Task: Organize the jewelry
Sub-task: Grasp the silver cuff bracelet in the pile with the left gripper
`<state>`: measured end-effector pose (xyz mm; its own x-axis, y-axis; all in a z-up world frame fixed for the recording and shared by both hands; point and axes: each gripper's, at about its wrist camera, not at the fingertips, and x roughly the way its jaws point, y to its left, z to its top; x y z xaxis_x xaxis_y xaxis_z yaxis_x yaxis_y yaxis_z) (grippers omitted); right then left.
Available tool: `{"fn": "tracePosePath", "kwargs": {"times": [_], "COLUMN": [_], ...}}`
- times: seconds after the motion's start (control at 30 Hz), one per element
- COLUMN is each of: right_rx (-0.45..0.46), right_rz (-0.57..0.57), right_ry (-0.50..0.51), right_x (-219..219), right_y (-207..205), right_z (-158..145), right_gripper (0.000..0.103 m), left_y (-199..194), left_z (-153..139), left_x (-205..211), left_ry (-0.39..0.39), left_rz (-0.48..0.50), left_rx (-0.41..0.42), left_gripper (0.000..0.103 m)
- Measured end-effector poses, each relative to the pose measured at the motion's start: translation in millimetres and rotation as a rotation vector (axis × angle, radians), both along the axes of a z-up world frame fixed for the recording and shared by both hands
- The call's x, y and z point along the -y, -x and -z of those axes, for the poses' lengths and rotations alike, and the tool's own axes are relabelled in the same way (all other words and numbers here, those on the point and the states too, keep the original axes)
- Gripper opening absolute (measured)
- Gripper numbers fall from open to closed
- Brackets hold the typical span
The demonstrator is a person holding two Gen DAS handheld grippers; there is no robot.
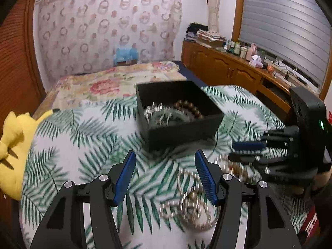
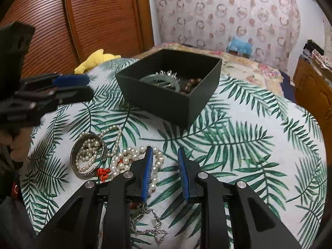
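Note:
A black open box (image 1: pixel 182 130) (image 2: pixel 164 101) sits on the leaf-print bedspread and holds a brown bead bracelet (image 1: pixel 189 108) (image 2: pixel 189 84), a green bangle (image 2: pixel 159 77) and silver pieces (image 1: pixel 154 109). Loose jewelry lies in front of it: pearl strands (image 2: pixel 97 145) (image 1: pixel 184 207), a metal bangle (image 2: pixel 79 167) and a thin chain (image 2: pixel 153 224). My left gripper (image 1: pixel 165 155) is open and empty above the bedspread, left of the pearls; it also shows in the right wrist view (image 2: pixel 87 86). My right gripper (image 2: pixel 165 151) is open and empty beside the pearls; it also shows in the left wrist view (image 1: pixel 231 151).
A yellow plush toy (image 1: pixel 12 149) (image 2: pixel 96 60) lies at the bed's left edge. A floral quilt (image 1: pixel 108 85) covers the far bed. A wooden cabinet (image 1: pixel 238 70) with bottles stands to the right, wooden doors (image 2: pixel 83 20) to the left.

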<state>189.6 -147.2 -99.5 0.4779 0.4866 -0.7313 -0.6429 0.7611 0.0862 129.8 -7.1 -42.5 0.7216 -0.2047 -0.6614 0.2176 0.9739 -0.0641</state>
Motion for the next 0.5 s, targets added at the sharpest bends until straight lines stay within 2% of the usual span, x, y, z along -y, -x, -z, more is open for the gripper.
{"fn": "tracePosePath", "kwargs": {"times": [0.2,0.27,0.5], "right_rx": [-0.015,-0.003,0.033], "right_rz": [0.01,0.037,0.046], "right_ry": [0.04,0.077,0.118], "right_x": [-6,-8,-12], "right_y": [-6,-10,-10], "right_z": [3,2,6], "right_gripper": [0.027,0.027,0.026], "left_y": [15,18,26], "left_z": [15,19,30], "left_x": [-4,-5,-4], "left_ry": [0.007,0.006,0.0], "left_rz": [0.003,0.006,0.014], "left_rx": [-0.034,-0.044,-0.079], "left_gripper": [0.057,0.057,0.057]}}
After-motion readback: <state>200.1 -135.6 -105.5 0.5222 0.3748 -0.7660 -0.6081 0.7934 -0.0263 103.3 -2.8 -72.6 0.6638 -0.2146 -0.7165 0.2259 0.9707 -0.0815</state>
